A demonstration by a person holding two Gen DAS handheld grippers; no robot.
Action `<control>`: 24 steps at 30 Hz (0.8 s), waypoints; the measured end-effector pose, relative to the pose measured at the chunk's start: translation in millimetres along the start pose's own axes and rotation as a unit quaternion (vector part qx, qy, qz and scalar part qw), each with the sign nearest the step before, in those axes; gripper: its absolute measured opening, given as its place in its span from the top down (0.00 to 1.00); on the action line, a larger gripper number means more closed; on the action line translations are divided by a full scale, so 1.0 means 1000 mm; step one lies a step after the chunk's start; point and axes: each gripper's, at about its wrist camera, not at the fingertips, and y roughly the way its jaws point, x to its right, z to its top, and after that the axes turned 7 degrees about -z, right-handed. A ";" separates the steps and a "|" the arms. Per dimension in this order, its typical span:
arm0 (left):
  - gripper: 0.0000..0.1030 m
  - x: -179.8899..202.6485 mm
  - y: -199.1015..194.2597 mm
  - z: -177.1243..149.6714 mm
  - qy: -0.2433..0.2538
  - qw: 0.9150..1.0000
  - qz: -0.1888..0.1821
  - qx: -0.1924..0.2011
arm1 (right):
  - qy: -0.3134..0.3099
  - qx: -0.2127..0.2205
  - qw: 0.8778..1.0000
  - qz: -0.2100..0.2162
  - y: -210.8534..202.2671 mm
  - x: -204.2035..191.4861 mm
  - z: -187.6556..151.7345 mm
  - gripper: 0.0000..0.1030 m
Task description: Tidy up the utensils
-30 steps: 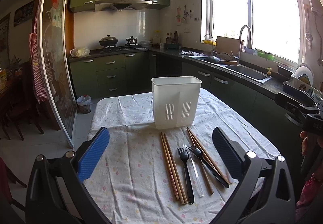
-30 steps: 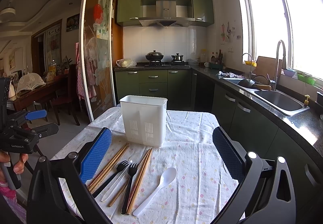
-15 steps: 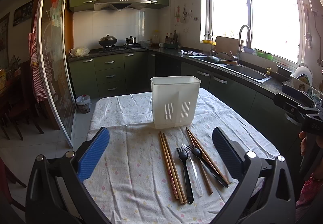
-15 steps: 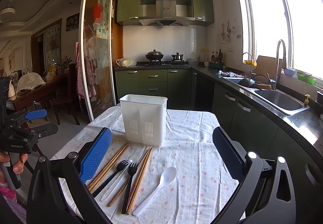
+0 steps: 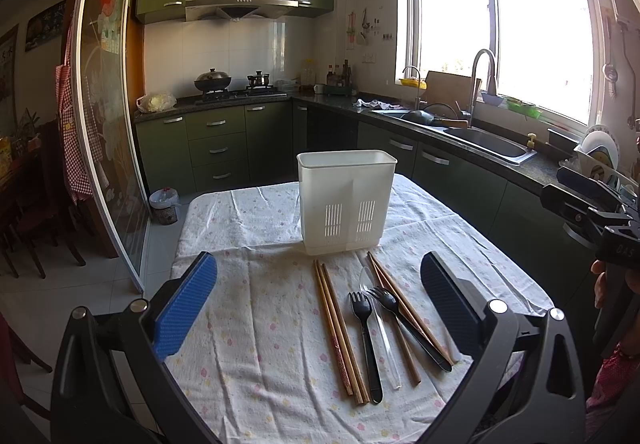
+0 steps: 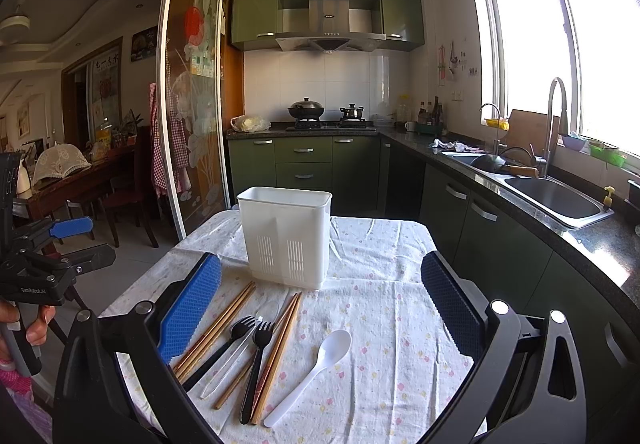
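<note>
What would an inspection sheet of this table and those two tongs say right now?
Surface: table under a floral cloth, wrinkled.
Job's things: white caddy upright, empty as far as seen; chopsticks, two black forks, clear spoon and white spoon lying flat in front of it.
Clutter: nothing seen.
Tongs: left tongs and right tongs open, holding nothing.
Cables: nothing seen.
Surroundings: sink, stove with pots, window.

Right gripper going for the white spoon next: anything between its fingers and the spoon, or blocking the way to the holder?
Nothing visible. The right gripper is open above the white spoon, which lies alone on the cloth, apart from the chopsticks. The white holder stands upright beyond it, top open.
</note>
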 end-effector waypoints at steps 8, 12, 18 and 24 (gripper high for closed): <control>0.06 0.000 0.000 0.000 0.000 1.000 0.000 0.000 | 0.001 0.000 1.000 0.003 0.003 -0.002 -0.004 0.04; 0.06 0.000 0.000 0.000 0.000 1.000 0.000 0.000 | 0.001 -0.001 1.000 0.003 0.003 -0.002 -0.004 0.04; 0.06 0.002 0.000 0.000 0.000 1.000 -0.002 -0.001 | 0.001 -0.001 1.000 0.003 0.003 -0.001 -0.004 0.04; 0.06 0.002 0.000 -0.001 0.000 1.000 -0.001 -0.001 | 0.001 -0.002 1.000 0.003 0.004 -0.001 -0.004 0.04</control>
